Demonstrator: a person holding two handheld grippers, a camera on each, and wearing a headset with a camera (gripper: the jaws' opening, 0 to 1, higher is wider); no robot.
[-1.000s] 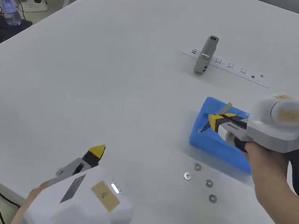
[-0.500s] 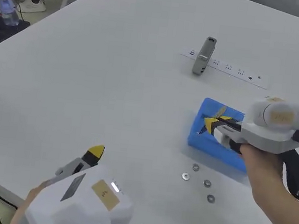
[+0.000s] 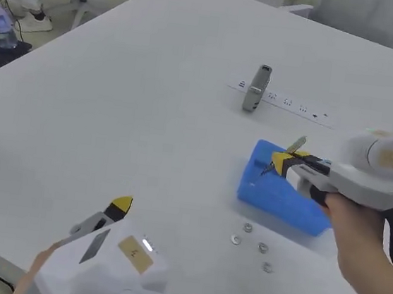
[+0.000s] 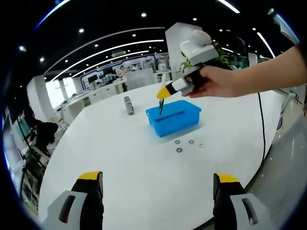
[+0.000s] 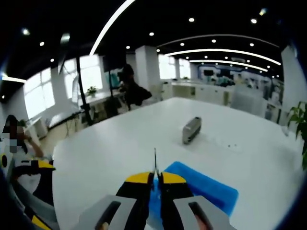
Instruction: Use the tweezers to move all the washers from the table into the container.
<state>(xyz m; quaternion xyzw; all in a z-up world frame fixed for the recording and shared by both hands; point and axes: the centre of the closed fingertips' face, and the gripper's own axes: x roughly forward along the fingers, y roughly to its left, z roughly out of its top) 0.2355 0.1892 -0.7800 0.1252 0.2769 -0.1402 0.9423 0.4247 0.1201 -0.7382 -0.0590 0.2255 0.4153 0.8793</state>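
The blue container [image 3: 283, 192] sits on the white table, also seen in the left gripper view [image 4: 173, 116]. My right gripper [image 3: 280, 161] hovers over its left end, shut on thin metal tweezers [image 3: 295, 143] whose tips point down into the container [image 5: 201, 189]. Whether the tweezers [image 5: 155, 163] hold a washer is too small to tell. Several washers [image 3: 247, 228] lie loose on the table just in front of the container, and they show in the left gripper view too [image 4: 179, 150]. My left gripper [image 3: 157, 255] is low at the near edge, open and holding nothing [image 4: 157, 179].
A grey upright device [image 3: 255, 88] stands beyond the container beside a flush power strip [image 3: 287, 102]. The white table [image 3: 129, 111] stretches wide to the left. A chair and a bottle are off the table at far left.
The head camera has tilted, shifting the whole picture. My right gripper stays over the container's left end with the tweezers. The left gripper has not moved.
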